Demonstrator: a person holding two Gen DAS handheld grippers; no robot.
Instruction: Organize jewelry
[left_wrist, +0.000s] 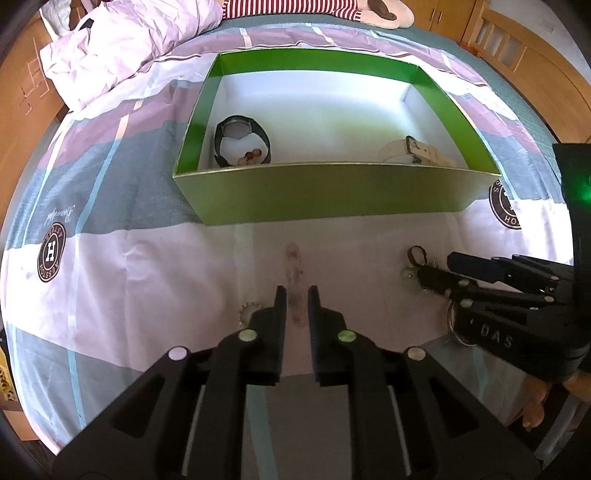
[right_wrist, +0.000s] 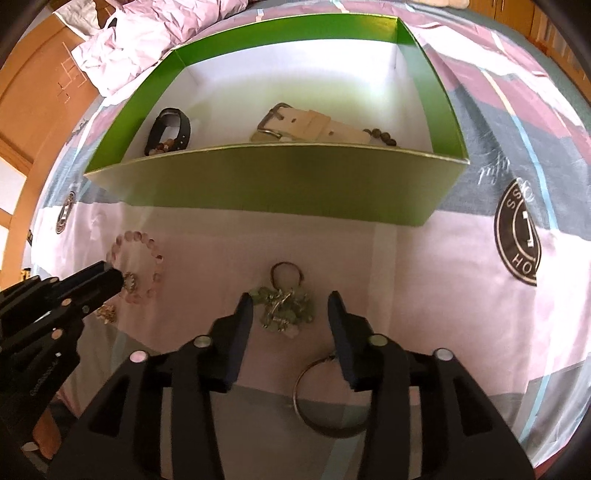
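Observation:
A pink bead bracelet (right_wrist: 136, 258) stands on edge on the bedsheet, and my left gripper (left_wrist: 297, 291) is shut on its lower rim. My right gripper (right_wrist: 290, 299) is open, its fingers on either side of a green bead cluster (right_wrist: 284, 308) on a small ring, without touching it. Behind both stands a green box (left_wrist: 332, 192). It holds a black watch (left_wrist: 240, 140) with small beads at the left and a white strapped watch (right_wrist: 314, 123) and dark beads (right_wrist: 384, 136) at the right.
A silver bangle (right_wrist: 325, 398) lies just under the right gripper's right finger. A small gold piece (right_wrist: 105, 314) lies on the sheet beside the left gripper. A crumpled quilt (left_wrist: 122, 48) is at the back left, and a wooden bed frame (left_wrist: 517, 48) at the back right.

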